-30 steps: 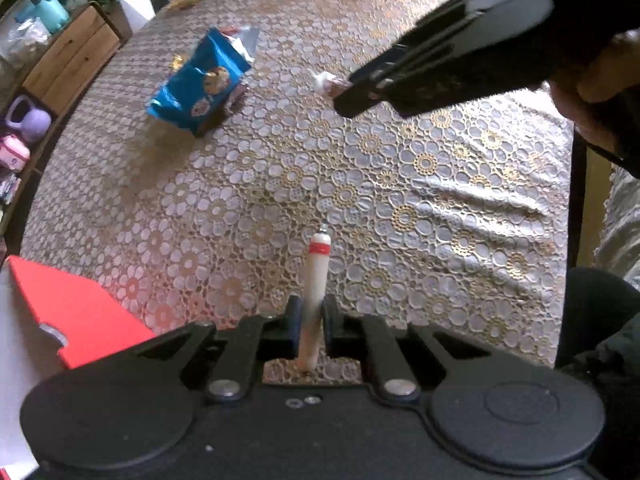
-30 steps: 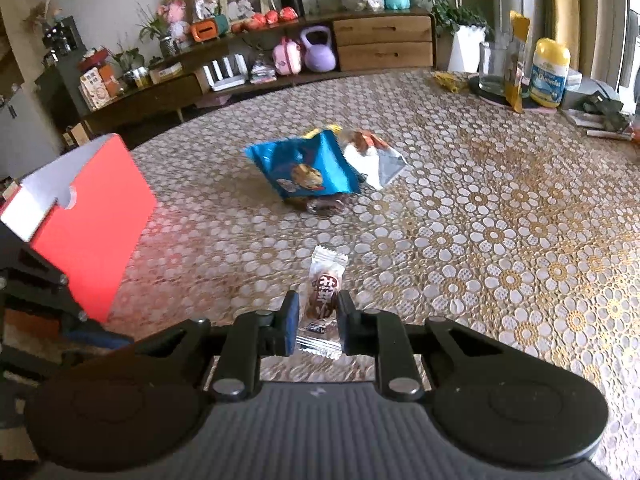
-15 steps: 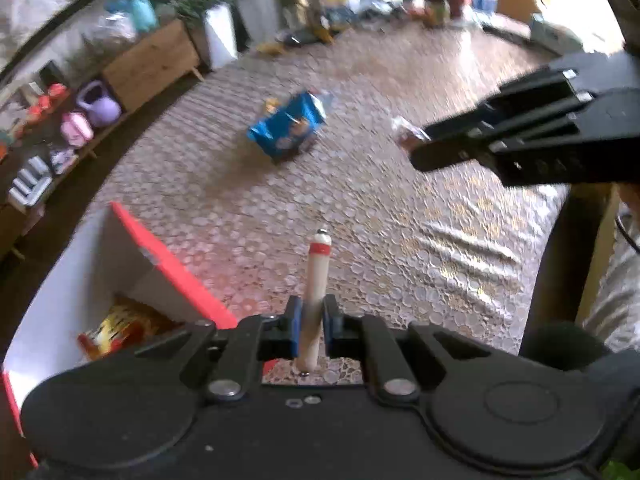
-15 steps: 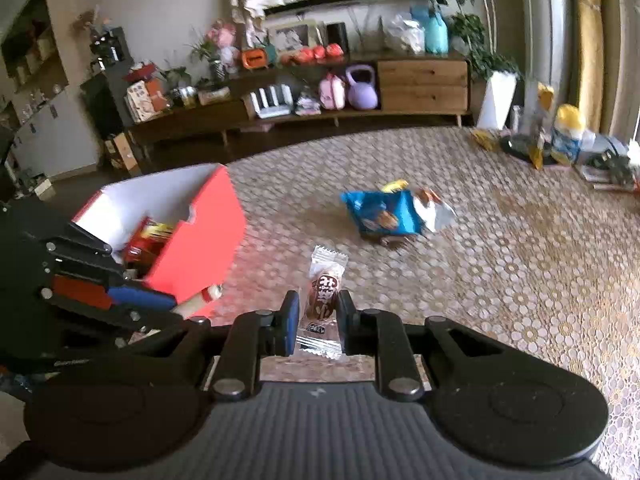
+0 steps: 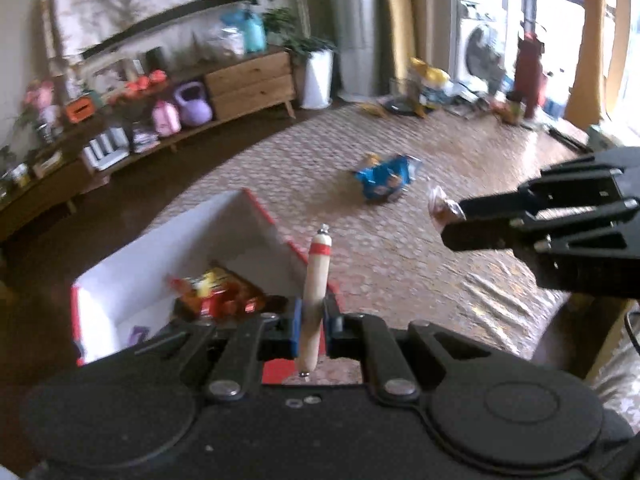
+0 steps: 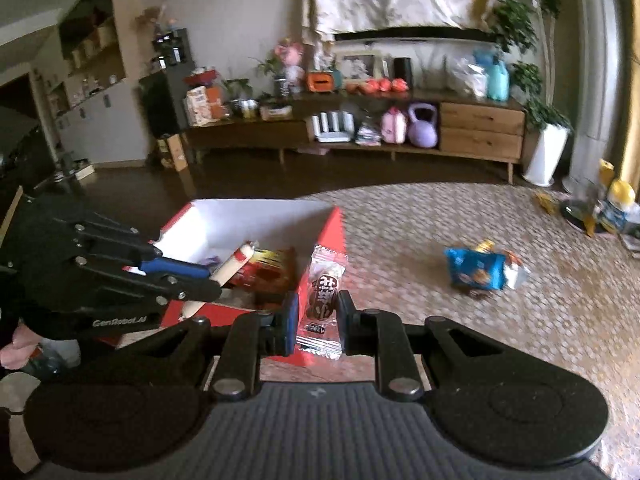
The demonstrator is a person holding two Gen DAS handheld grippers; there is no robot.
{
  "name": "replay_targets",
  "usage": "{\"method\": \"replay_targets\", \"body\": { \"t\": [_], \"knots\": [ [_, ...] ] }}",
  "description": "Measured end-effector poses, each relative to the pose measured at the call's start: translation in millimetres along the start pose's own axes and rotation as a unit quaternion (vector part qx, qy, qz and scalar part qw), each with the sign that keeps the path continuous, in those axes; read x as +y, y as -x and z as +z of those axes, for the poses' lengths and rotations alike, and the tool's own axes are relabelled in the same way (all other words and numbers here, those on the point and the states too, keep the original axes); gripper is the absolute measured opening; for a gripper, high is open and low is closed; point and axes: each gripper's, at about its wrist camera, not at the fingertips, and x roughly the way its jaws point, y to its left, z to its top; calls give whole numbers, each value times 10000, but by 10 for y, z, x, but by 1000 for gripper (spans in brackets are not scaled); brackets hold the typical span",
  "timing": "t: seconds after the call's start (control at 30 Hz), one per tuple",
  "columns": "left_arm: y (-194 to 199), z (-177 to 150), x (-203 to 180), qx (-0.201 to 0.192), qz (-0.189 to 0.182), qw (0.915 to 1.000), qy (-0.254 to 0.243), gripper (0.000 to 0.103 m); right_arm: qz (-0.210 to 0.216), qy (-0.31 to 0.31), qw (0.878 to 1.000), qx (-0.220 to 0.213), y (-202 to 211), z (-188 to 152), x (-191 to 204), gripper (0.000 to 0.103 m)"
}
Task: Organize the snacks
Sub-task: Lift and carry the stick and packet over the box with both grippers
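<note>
Wrapper [image 6: 322,300] print, perhaps Chinese, unreadable leftward.

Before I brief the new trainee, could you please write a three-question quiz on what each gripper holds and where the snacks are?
1. True or false: the left gripper is shut on a sausage stick.
2. What does the right gripper hold? A) clear-wrapped brown snack B) blue snack bag C) nothing
3. Fill in: the snacks already packed lie in the red ___.

Key: 1 true; 2 A; 3 box.
</note>
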Motion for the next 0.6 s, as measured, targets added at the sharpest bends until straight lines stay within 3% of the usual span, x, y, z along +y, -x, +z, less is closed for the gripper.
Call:
{"method": "replay_targets", "body": {
  "t": [0.3,0.6],
  "knots": [
    [169,-117,533,-135,289,9973,658,8,268,97,9996,-13,-248,159,474,19],
    [90,-213,1030,-154,532,9926,1080,8,380,185,9989,214,-696,239,818,19]
  ]
}}
